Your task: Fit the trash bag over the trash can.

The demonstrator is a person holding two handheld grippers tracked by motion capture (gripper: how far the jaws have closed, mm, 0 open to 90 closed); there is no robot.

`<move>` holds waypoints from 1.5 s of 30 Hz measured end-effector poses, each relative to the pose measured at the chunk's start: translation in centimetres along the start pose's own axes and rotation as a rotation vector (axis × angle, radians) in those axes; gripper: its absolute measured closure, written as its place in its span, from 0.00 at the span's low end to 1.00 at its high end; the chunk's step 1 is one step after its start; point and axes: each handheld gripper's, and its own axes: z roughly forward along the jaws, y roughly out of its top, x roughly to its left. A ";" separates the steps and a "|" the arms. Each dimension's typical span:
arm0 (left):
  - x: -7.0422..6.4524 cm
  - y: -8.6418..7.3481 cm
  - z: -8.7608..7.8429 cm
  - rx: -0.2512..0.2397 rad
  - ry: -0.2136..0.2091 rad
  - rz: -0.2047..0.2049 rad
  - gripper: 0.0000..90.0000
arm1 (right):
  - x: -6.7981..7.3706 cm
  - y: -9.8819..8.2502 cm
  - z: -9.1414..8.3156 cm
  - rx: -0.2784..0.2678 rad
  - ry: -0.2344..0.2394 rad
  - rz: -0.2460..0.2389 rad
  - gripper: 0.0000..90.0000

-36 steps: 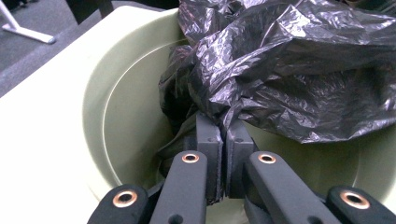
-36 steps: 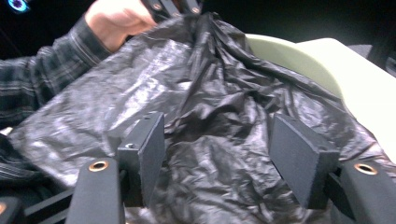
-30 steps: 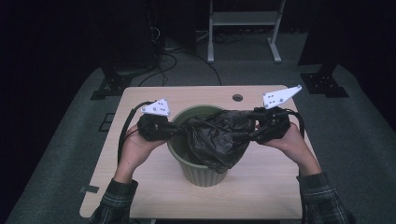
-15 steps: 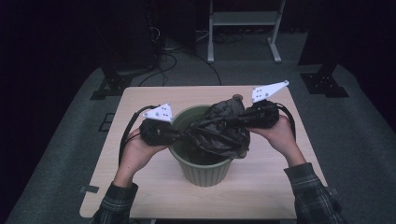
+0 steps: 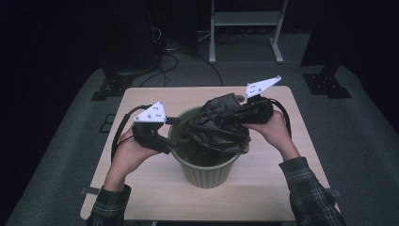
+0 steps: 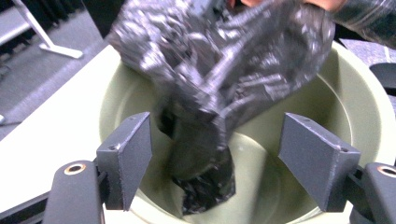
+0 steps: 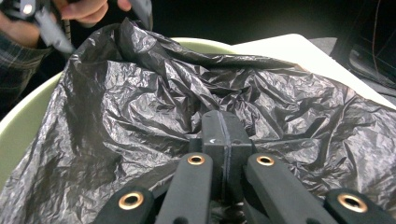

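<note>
**Lining the green bin: spread the bag before you let go**

While your right gripper (image 5: 235, 113) pinches the crumpled black plastic bin bag (image 5: 219, 127) at the far right of the rim, the job in hand looks to be fitting that bag into the round pale-green plastic waste bin (image 5: 207, 172) standing mid-way on the light wooden table (image 5: 155, 188). To do it well, find a free edge of the bag's mouth with your left gripper (image 5: 175, 137), take hold of a single layer only, and draw the two grips apart across the bin — so the mouth opens instead of bunching. Keep the bag's tail hanging inside the bin as you spread it, and mind that a hard tug could tip or slide the bin, which nothing is steadying.

In the right gripper view the jaws are pressed together with the bag (image 7: 187, 107) folded between them; it holds the bag and nothing else. Your left gripper (image 6: 215, 154) has its jaws spread wide and grips nothing — it sits at the near-left rim of the bin (image 6: 345, 98), looking down into it. The bag (image 6: 219, 70) hangs between and beyond its jaws, its lower end trailing into the bin; whether the plastic brushes either jaw, I cannot tell.
</note>
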 end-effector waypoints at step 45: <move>0.1 2.4 5.3 0.041 -0.099 0.043 0.99 | 2.3 3.2 2.1 -0.159 0.180 -0.045 0.84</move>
